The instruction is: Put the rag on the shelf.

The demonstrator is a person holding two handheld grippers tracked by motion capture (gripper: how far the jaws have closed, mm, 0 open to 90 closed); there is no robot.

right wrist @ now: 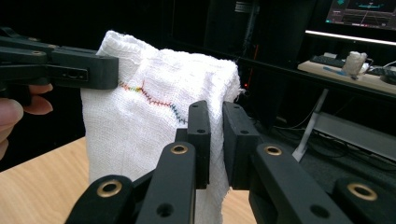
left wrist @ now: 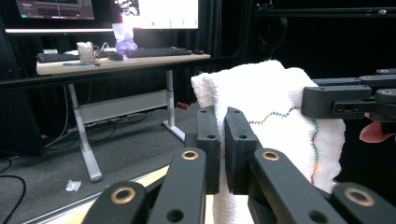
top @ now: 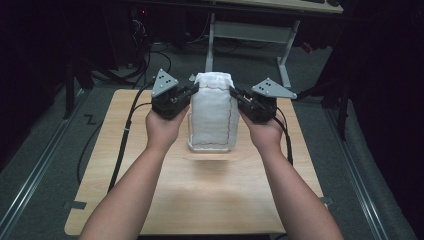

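Observation:
A white cloth (top: 212, 112) with a multicoloured zigzag stitch line hangs folded above the wooden table (top: 200, 200), held up by both grippers at its top corners. My left gripper (top: 191, 91) is shut on the cloth's upper left edge; its jaws pinch the white cloth (left wrist: 275, 102) in the left gripper view (left wrist: 222, 140). My right gripper (top: 236, 95) is shut on the upper right edge, its jaws closed on the cloth (right wrist: 154, 112) in the right gripper view (right wrist: 215, 135). The cloth's lower end rests near the tabletop.
The light wooden table (right wrist: 42, 182) stands on grey carpet (top: 45, 150). A desk (left wrist: 116, 63) with keyboards and monitors stands beyond it, with white legs (top: 210, 47). Cables (top: 125, 135) trail from both grippers over the table.

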